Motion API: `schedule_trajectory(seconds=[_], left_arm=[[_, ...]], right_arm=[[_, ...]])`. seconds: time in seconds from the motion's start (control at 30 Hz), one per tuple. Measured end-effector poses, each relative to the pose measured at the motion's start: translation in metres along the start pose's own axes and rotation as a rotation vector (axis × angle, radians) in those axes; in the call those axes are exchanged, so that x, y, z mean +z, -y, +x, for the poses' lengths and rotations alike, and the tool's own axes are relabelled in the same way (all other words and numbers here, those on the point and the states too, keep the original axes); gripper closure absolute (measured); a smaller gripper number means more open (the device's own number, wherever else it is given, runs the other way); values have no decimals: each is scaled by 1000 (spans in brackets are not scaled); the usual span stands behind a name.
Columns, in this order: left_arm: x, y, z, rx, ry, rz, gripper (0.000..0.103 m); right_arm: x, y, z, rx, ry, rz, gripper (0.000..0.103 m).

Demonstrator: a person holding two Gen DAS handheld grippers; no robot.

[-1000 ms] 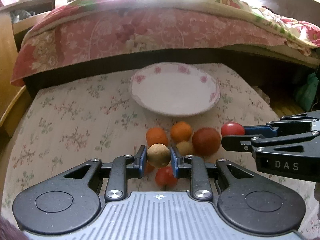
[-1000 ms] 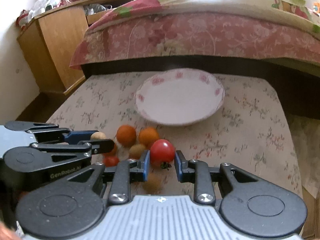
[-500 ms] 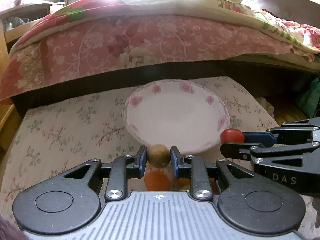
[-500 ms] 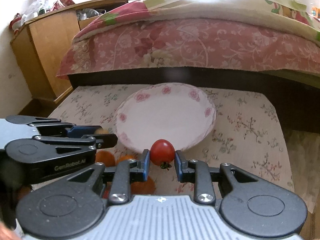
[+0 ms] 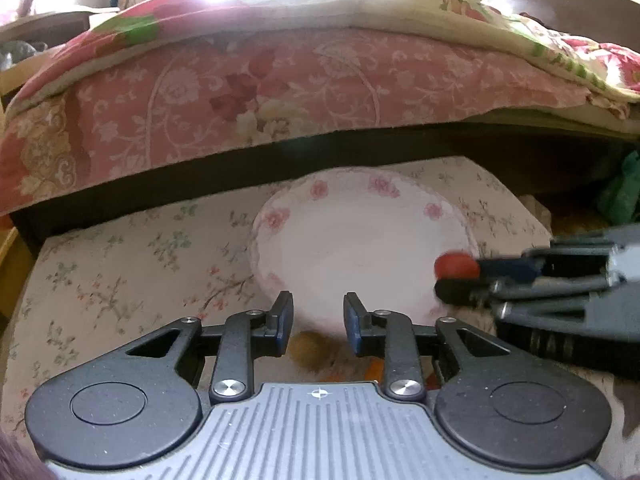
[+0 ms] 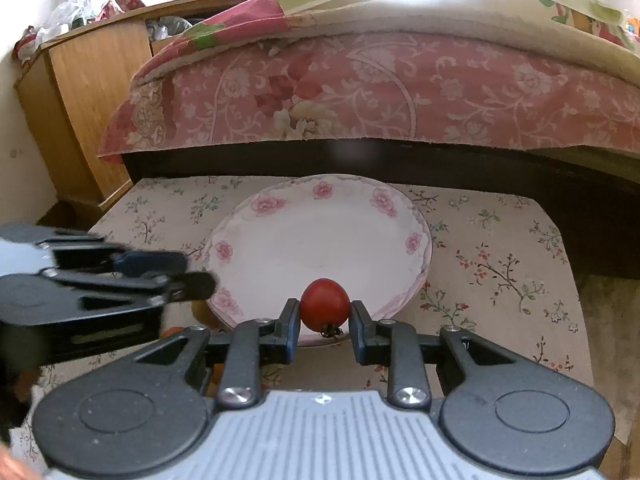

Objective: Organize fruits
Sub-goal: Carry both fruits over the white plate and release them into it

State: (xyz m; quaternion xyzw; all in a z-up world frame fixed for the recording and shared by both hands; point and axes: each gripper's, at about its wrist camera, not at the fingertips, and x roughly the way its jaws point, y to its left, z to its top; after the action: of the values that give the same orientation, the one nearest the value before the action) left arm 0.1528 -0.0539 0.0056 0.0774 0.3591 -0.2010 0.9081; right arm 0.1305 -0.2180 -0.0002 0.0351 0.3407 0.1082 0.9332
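A bed (image 5: 280,92) with a pink floral cover fills the back of both views, its dark frame running just behind a low table (image 5: 120,264) under a flowered cloth. A wooden cabinet (image 6: 84,92) stands at the left in the right wrist view, clutter on top of it.

On the table, near the bed side, lies a white plate (image 5: 352,240) with pink flowers on its rim; nothing shows lying on it.

The left gripper (image 5: 317,326) hangs over the plate's near edge, its jaws apart with nothing between them. Below the gap a blurred brownish fruit (image 5: 308,350) shows against the plate's near rim; whether it rests there or is in the air cannot be told. A bit of orange fruit (image 5: 374,368) peeks out beside it, mostly hidden by the gripper body.

The right gripper (image 6: 324,326) is clamped on a red tomato (image 6: 324,305), stem end down, held above the near rim of the plate. In the left wrist view this gripper enters from the right, motion-blurred, with the tomato at its tip over the plate's right edge. In the right wrist view the left gripper reaches in from the left, also blurred, its tip at the plate's left rim.
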Motion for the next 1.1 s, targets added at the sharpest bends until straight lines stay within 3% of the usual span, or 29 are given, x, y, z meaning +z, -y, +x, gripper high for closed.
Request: schedule_trajectory(seconds=[0.23,0.6,0.8,1.0,1.1], left_arm=[[-30,-12,-22,6,-58,-17,66],[-43,-1,-22,-29,-105,-7,65],[-48,1,-22,-10,-107,24,55],[-59,-4,-17,0,-156,7,56],[-58,-2,-15,7,-146,7,63]], right_arm=[[-1,-4,-9,3,16,-12,75],[-2,-6,-14,13,22,-14,75],[-3,-8,-13,19,15,-16,75],[-4,-12,-13,31,16,-24,75],[-5,-13,-13,32,17,-26,75]])
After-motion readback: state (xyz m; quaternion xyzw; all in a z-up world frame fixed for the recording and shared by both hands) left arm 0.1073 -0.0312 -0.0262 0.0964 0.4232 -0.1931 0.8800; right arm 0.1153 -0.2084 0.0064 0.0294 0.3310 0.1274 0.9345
